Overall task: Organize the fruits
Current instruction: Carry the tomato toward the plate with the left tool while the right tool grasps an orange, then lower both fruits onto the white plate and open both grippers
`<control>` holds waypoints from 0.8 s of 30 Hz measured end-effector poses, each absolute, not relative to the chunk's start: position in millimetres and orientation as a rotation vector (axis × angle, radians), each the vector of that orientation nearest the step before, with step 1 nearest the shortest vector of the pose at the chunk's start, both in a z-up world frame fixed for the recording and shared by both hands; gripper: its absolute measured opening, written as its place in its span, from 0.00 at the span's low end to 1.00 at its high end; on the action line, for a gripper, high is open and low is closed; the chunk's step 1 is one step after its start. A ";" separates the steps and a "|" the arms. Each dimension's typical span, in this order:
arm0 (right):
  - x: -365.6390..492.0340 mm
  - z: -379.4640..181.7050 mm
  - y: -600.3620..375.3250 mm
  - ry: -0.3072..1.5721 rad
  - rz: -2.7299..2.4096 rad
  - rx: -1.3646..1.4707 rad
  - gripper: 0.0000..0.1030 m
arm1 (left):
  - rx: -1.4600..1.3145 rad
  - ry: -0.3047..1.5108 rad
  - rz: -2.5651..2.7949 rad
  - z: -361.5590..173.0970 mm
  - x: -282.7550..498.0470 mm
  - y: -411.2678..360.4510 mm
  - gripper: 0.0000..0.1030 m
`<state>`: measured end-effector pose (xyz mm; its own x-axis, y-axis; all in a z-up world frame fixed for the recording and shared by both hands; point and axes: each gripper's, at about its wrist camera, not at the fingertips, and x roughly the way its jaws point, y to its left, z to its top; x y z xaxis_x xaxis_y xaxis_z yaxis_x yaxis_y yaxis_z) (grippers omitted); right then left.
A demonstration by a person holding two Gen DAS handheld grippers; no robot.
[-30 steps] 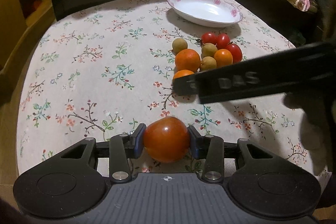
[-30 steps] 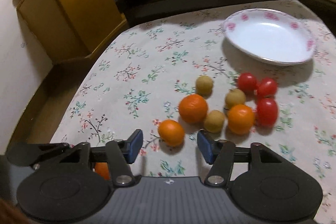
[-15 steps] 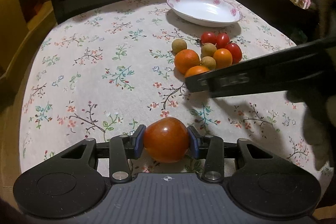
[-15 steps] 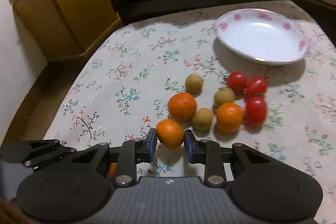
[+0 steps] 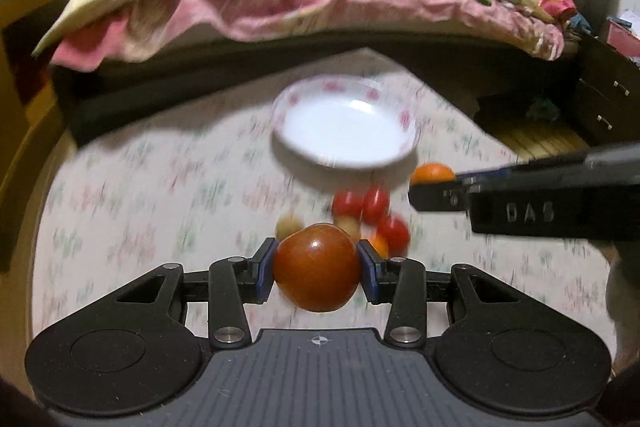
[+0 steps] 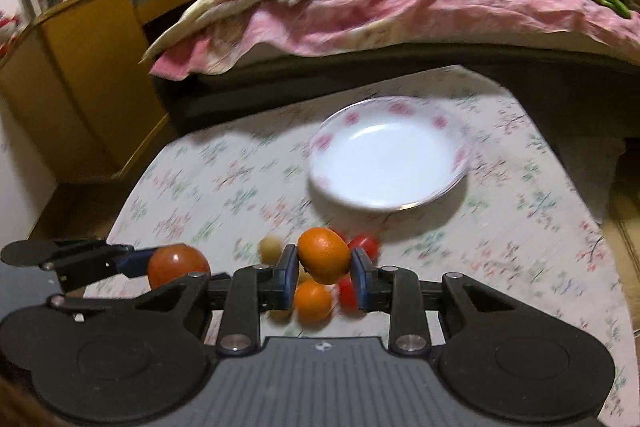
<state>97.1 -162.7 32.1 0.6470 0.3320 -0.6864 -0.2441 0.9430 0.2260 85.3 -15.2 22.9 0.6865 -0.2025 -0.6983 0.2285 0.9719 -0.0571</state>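
Right wrist view first: the small orange (image 6: 324, 255) sits dead centre of the frame, pinched between my right gripper (image 6: 323, 277) pads, clear of the cloth, with the rest of the fruit pile (image 6: 316, 297) blurred underneath it. Up and to the right of it, the white plate (image 6: 452, 163) with pink flowers on its rim lies bare, and I reckon that's where this one belongs. At the lower left of the frame my left gripper (image 6: 176, 265) comes in, clamped on a big red-orange tomato (image 6: 178, 265). Left wrist view now: that tomato (image 5: 316, 267) fills the lower middle, both pads of the left gripper (image 5: 317, 269) squeezed against its sides, the plate (image 5: 404, 115) just above centre, cherry tomatoes (image 5: 370, 205) and small brownish fruits between. My right gripper (image 5: 434, 195) pokes in from the right edge, the orange (image 5: 432, 173) peeking over its tip, close by the plate's rim. Everything's blurred, so go steady: carry each fruit right over the white well before easing the grip, low enough that it doesn't bounce or roll off the shallow lip. Two grippers, one plate — I'd bring them in from opposite sides, one after the other, so they don't knock. That tomato looks soft; no extra squeeze.
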 end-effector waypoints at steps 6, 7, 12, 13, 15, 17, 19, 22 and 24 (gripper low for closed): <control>135.6 24.5 -174.1 0.810 0.289 0.148 0.31 | 0.021 0.753 -0.260 26.0 134.3 -27.9 0.48; 141.3 22.8 -175.4 0.812 0.280 0.148 0.31 | 0.026 0.755 -0.258 25.1 141.6 -30.1 0.48; 168.2 16.1 -182.6 0.813 0.253 0.143 0.31 | 0.038 0.771 -0.261 14.5 167.5 -39.4 0.48; 173.5 14.4 -184.2 0.816 0.244 0.149 0.31 | 0.043 0.774 -0.263 12.1 172.3 -41.0 0.49; 181.8 11.1 -186.5 0.824 0.239 0.162 0.31 | 0.047 0.779 -0.263 7.7 180.7 -43.0 0.48; 188.7 7.7 -187.1 0.826 0.239 0.161 0.31 | 0.052 0.786 -0.262 2.9 188.3 -44.1 0.48; 195.3 3.3 -187.4 0.834 0.236 0.159 0.31 | 0.057 0.790 -0.263 -1.2 195.4 -44.3 0.48; 204.1 -3.0 -187.6 0.850 0.225 0.153 0.31 | 0.061 0.800 -0.263 -7.8 204.6 -45.7 0.48; 210.1 -5.5 -188.1 0.855 0.224 0.154 0.31 | 0.061 0.802 -0.261 -10.8 209.5 -46.1 0.48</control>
